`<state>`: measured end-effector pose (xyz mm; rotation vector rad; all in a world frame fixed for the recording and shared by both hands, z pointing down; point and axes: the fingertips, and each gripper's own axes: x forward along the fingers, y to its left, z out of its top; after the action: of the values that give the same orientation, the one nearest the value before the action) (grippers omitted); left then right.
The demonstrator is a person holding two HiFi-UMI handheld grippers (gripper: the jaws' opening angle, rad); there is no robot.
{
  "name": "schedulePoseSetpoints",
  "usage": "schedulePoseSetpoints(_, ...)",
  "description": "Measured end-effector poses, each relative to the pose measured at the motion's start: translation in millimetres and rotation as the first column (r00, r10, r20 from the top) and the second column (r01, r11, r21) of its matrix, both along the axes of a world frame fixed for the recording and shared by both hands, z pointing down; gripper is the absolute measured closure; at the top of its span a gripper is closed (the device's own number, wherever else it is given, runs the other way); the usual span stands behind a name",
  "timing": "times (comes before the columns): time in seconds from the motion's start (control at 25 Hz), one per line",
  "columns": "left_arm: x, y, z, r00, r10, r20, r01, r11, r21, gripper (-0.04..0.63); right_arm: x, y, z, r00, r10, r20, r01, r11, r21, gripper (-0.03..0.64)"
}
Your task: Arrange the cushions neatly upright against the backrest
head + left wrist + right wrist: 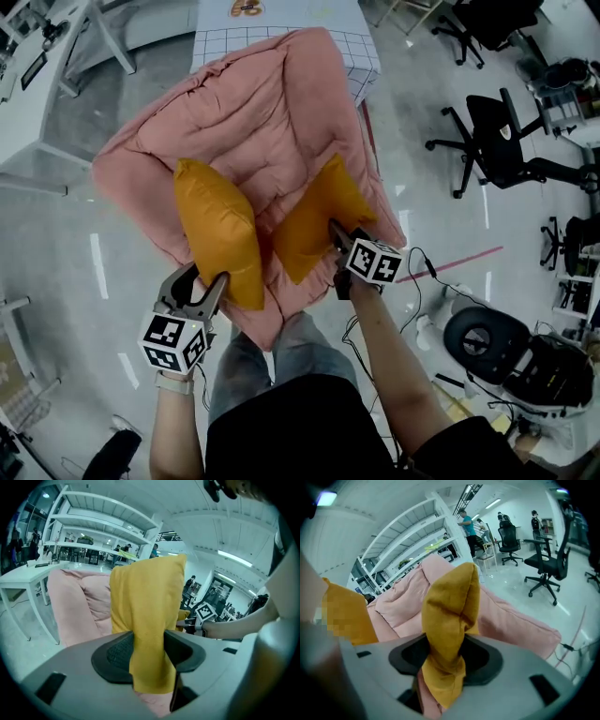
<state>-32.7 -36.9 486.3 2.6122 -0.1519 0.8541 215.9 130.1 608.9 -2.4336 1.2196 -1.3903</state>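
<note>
**Cushion Handling: Both Grippers Engaged**

We hold a two-jaw gripper in each hand over the near edge of the pink sofa (251,108).

**Left gripper.** The left gripper (207,285) is clamped on the left cushion (217,230), a mustard-yellow one. In the left gripper view the jaws of the left gripper (149,654) press on a lower fold of that cushion (147,597), and the fabric bunches between the pads and hangs out below them. The cushion stands on end above the jaws, over the near left part of the sofa (77,604).

**Right gripper.** The right gripper (338,234) is clamped on the right cushion (314,217), of the same colour. In the right gripper view the jaws of the right gripper (444,657) pinch one twisted corner of it (451,604), and the cushion rises tilted from the jaws. It sits over the near right part of the sofa (405,597), leaning towards the right edge.

**Relation.** The two cushions stand near each other with a strip of pink padding between them. We cannot tell whether either one rests on the seat.

**Surroundings.** A white table (361,47) with a grid-patterned top stands just beyond the sofa's far edge. Black office chairs (492,141) stand well apart on the right.
</note>
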Motion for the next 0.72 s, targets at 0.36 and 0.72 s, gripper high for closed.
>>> schedulePoseSetpoints(0.36,-50.5,-38.9,-39.5,0.997,-0.081,0.009,0.08,0.988,0.129,0.407,-18.9,-28.8,2.1,0.976,0.091,0.199,-0.127,0.976,0.177,0.408)
schedulePoseSetpoints(0.72,-63.4,-48.2,21.3,0.973,-0.207,0.105,0.199,0.977,0.081,0.445,-23.5,-54.7,48.4,0.933,0.082,0.349,-0.165,0.962,0.215,0.41)
